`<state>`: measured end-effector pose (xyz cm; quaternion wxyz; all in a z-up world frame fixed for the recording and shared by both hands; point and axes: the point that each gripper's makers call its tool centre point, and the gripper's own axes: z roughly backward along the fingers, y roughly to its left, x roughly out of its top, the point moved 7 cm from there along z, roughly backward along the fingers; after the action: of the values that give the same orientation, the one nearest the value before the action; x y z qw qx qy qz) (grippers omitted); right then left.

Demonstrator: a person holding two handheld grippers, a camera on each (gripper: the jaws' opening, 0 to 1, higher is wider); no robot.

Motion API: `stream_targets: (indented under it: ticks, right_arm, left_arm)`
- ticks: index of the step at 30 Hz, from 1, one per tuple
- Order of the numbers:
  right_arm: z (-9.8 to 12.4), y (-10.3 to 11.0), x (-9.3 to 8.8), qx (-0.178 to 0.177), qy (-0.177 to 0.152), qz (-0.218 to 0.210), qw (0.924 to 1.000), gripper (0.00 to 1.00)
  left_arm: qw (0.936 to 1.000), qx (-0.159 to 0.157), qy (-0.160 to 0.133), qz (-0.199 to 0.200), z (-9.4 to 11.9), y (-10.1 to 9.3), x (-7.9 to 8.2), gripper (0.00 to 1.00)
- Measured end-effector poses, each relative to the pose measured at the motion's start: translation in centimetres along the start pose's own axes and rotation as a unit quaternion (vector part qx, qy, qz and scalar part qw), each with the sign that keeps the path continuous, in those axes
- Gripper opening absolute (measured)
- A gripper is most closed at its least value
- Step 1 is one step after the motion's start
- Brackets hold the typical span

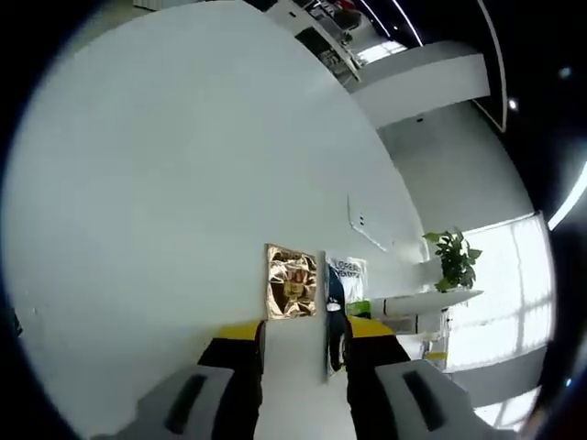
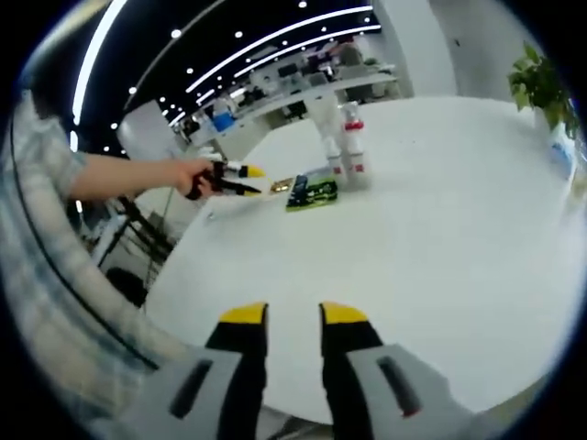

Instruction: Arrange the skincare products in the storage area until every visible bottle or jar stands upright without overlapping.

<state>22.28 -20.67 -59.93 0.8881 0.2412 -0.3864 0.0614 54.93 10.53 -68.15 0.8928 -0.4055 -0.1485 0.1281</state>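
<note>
In the right gripper view, two white bottles point(image 2: 352, 148) stand upright at the far side of the round white table point(image 2: 440, 238). Just in front of them lie a dark-and-green packet point(image 2: 312, 192) and a gold sachet point(image 2: 282, 184). A person's hand holds my left gripper point(image 2: 250, 181) just left of the gold sachet, jaws apart. My right gripper point(image 2: 293, 316) hovers open over the near table edge, holding nothing. In the left gripper view, my left gripper point(image 1: 304, 332) is open, with the gold sachet point(image 1: 292, 282) and a white printed packet point(image 1: 348, 269) just beyond its tips. A dark item point(image 1: 336, 310) lies by the right jaw.
A potted plant point(image 2: 538, 81) stands at the table's far right, and it appears as the plant point(image 1: 455, 258) beside a white shelf in the left gripper view. A person's plaid sleeve point(image 2: 41, 229) is on the left. Bare white tabletop point(image 1: 183, 183) spreads wide.
</note>
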Motion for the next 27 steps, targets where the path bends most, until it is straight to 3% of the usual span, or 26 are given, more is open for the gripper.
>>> stream_targets:
  ticks: [5, 7, 9, 10, 13, 15, 16, 19, 21, 22, 23, 24, 27]
  right_arm:
    - [-0.3, 0.8, -0.7, 0.011, 0.004, 0.006, 0.9999, 0.21]
    - [-0.2, 1.1, -0.8, 0.014, 0.002, 0.008, 0.9999, 0.21]
    - [-0.1, 1.2, -1.0, 0.016, 0.002, 0.008, 0.9998, 0.21]
    - [-0.1, 1.3, -1.0, 0.016, 0.002, 0.008, 0.9998, 0.22]
    - [0.0, 1.5, -1.2, 0.017, 0.002, 0.008, 0.9998, 0.22]
    - [0.1, 1.7, -1.4, 0.018, 0.003, 0.008, 0.9998, 0.22]
    - [0.1, 1.8, -1.5, 0.019, 0.004, 0.007, 0.9998, 0.22]
    - [0.0, 2.0, -1.7, 0.022, 0.007, 0.005, 0.9997, 0.22]
    - [-0.1, 2.3, -1.9, 0.024, 0.012, 0.010, 0.9996, 0.22]
    - [-0.1, 2.3, -1.9, 0.024, 0.013, 0.010, 0.9996, 0.22]
    - [-0.1, 2.4, -1.9, 0.025, 0.015, 0.011, 0.9995, 0.22]
    - [-0.1, 2.4, -1.9, 0.025, 0.015, 0.012, 0.9995, 0.22]
    - [-0.2, 2.7, -1.7, 0.026, 0.018, 0.017, 0.9994, 0.23]
  left_arm:
    - [0.9980, 0.014, -0.023, -0.058, 3.4, 0.8, 1.1, 0.43]
    - [0.9948, 0.039, -0.032, -0.088, 5.2, 1.6, 1.4, 0.44]
    - [0.9860, 0.074, -0.050, -0.141, 7.2, 3.0, 2.3, 0.45]
    - [0.9850, 0.081, -0.049, -0.144, 7.5, 3.3, 2.4, 0.46]
    - [0.9739, 0.126, -0.028, -0.187, 9.3, 5.5, 2.8, 0.56]
    - [0.9579, 0.170, 0.001, -0.232, 10.5, 6.9, 2.7, 0.64]
    - [0.9534, 0.178, 0.006, -0.244, 10.6, 7.2, 2.9, 0.67]
    - [0.9215, 0.213, 0.054, -0.320, 11.4, 8.5, 2.7, 0.72]
    - [0.8898, 0.236, 0.089, -0.380, 11.8, 9.1, 2.3, 0.73]
    - [0.8841, 0.238, 0.094, -0.391, 11.8, 9.1, 2.2, 0.73]
    - [0.8713, 0.241, 0.108, -0.414, 11.8, 9.5, 1.9, 0.73]
    - [0.8687, 0.242, 0.112, -0.417, 11.8, 9.6, 1.8, 0.73]
    - [0.8381, 0.258, 0.146, -0.458, 11.7, 10.5, 1.4, 0.72]
